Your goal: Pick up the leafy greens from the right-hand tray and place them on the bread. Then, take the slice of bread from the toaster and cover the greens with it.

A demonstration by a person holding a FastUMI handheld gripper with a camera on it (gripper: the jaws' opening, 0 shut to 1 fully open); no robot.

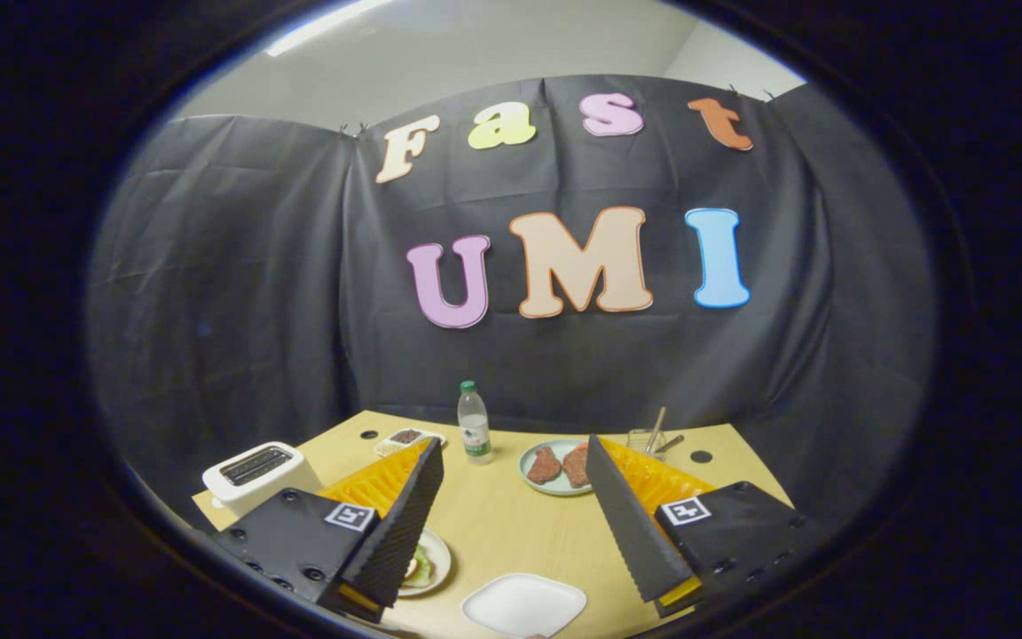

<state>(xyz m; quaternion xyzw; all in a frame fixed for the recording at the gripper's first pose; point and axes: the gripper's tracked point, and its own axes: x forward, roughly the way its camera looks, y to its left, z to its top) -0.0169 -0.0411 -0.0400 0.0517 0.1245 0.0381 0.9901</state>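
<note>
My gripper (513, 444) is open, its fingers spread wide above the wooden table (511, 524) with nothing between them. A white toaster (258, 475) stands at the table's left side, beyond the left finger (404, 524); I cannot tell what is in its dark slots. A small round plate (436, 561) lies low beside the left finger and is half hidden by it. Something green and pale, the greens on bread (420, 568), shows on that plate. A white square tray (524, 603) lies below and between the fingers, with nothing showing on it.
A water bottle (474, 424) stands at the table's far middle. A pale plate (530, 475) with two brown patties is just right of it. A small dish (404, 437) of dark bits and a glass (648, 437) holding sticks sit along the far edge.
</note>
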